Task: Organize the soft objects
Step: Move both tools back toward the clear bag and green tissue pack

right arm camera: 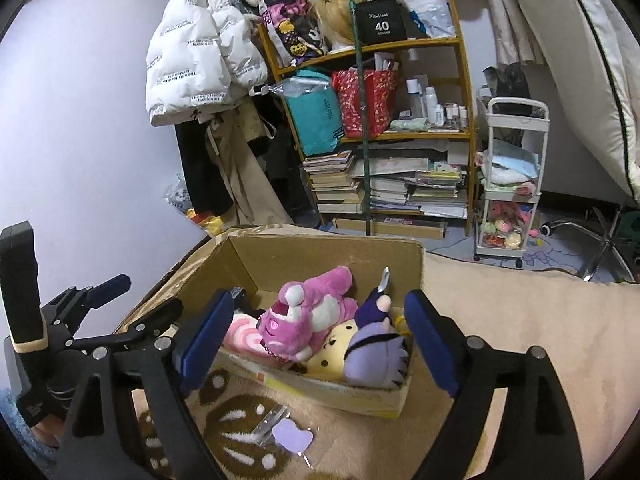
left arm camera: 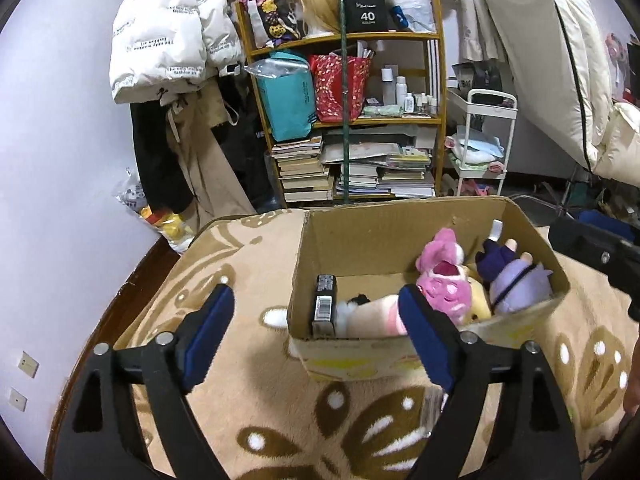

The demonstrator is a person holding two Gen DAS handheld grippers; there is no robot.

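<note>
We hold both tools above the blanket (right arm camera: 520, 320), just in front of the cardboard box (left arm camera: 400, 236), and both are empty. The left gripper (left arm camera: 316, 332) has its jaws spread wide and nothing is between them; the right gripper (right arm camera: 320, 332) is opened equally wide and also carries nothing. The soft things are already inside the box: the pink plush (right arm camera: 308, 312) lies on top in the middle, the yellow plush (right arm camera: 330, 356) is pressed against the near wall, and the purple-haired doll (right arm camera: 376, 356) sits in the near right corner with its head at the height of the rim. A striped pink piece (right arm camera: 240, 336) lies at the left side, beside a dark box with a barcode (left arm camera: 324, 308). On the blanket before the box a small lilac card in a clear sleeve (right arm camera: 290, 434) lies apart; we cannot tell if it belongs to the task. We think the risks are these: the doll is high at the rim, so a push on its neighbours could tip it out; the box looks light, so a finger that catches its wall could drag it; and the two tools are near each other, so they could collide over the box.
</note>
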